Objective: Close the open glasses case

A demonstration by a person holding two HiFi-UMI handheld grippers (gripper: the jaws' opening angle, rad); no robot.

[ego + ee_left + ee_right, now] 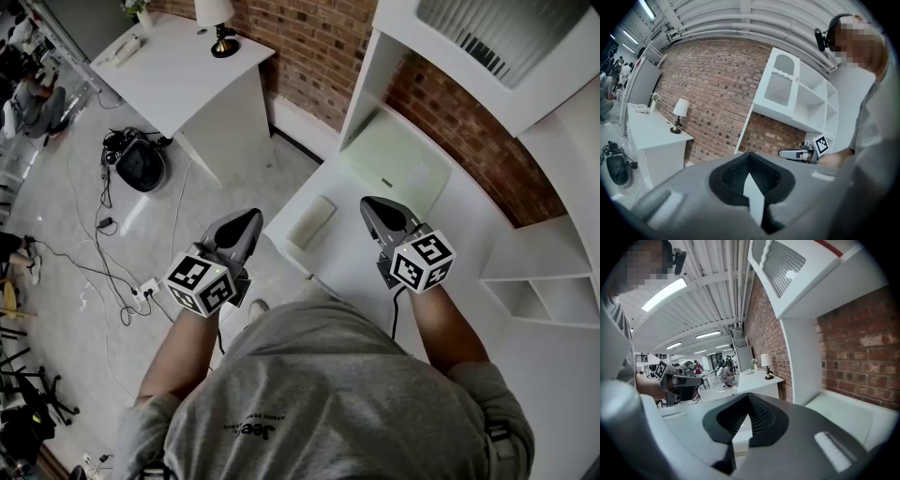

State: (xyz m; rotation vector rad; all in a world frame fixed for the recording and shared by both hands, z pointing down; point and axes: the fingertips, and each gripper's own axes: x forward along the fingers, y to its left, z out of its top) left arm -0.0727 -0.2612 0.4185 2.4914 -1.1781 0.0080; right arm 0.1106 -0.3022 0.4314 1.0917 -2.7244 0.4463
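Note:
A pale oblong case (pixel 311 221), apparently the glasses case, lies near the left edge of the white table (pixel 469 234). I cannot tell from here how its lid stands. My left gripper (pixel 249 221) hovers over the floor just left of the table edge, jaws shut and empty, a short way left of the case. My right gripper (pixel 371 205) is above the table to the right of the case, also shut with nothing held. Each gripper shows in the other's view: the right gripper (pixel 783 153) and the left gripper (pixel 699 379). Neither gripper view shows the case.
A pale green mat (pixel 398 164) lies at the back of the table under a white cabinet (pixel 487 47). White shelves (pixel 548 281) stand at the right. On the floor at left are a dark bag (pixel 141 165) and cables; a side table with a lamp (pixel 217 21) stands beyond.

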